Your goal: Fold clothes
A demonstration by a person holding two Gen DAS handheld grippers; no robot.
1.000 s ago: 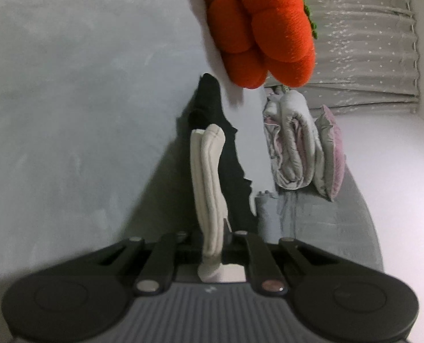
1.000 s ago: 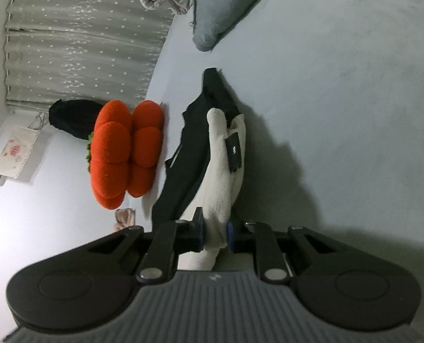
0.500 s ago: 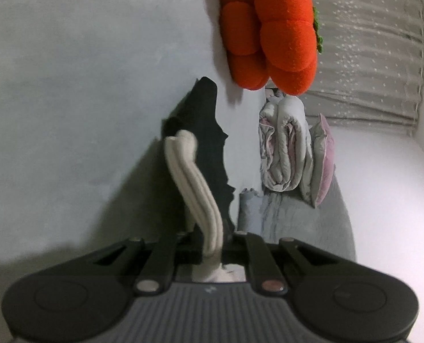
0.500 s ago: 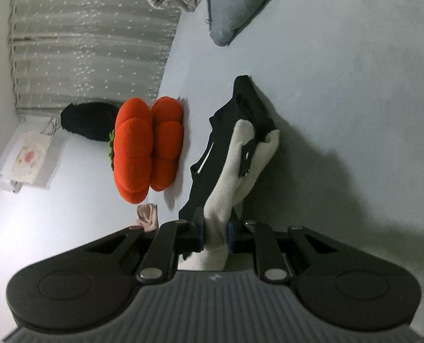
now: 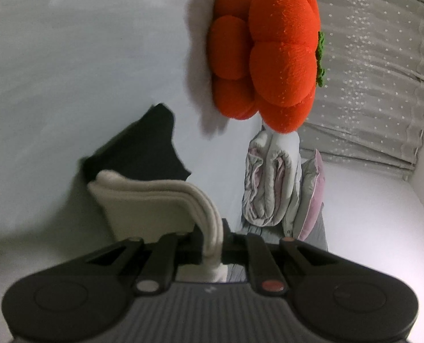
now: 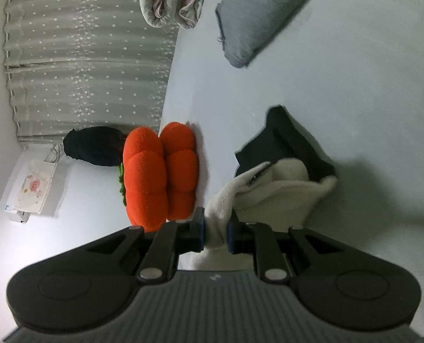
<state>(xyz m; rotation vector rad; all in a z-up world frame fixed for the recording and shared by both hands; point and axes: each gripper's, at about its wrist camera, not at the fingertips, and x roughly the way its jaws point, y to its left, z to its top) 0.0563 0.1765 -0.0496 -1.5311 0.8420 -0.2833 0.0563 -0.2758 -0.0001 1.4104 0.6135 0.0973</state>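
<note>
The cream garment (image 5: 154, 200), backed by black cloth (image 5: 143, 148), has swung from hanging narrow to spreading wide over the bed (image 5: 69, 57). Left gripper (image 5: 212, 243) and right gripper (image 6: 215, 233) each pinch an edge, ready for laying flat.

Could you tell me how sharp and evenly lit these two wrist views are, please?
Left wrist: dim, bluish light; the cream garment and black garment show motion blur; the orange cushion looks sharper. Right wrist: fisheye bends the curtain; the garment casts a broad shadow on the bed.

Cream garment (image 5: 154, 203) draped, black lining (image 5: 143, 148) behind
</note>
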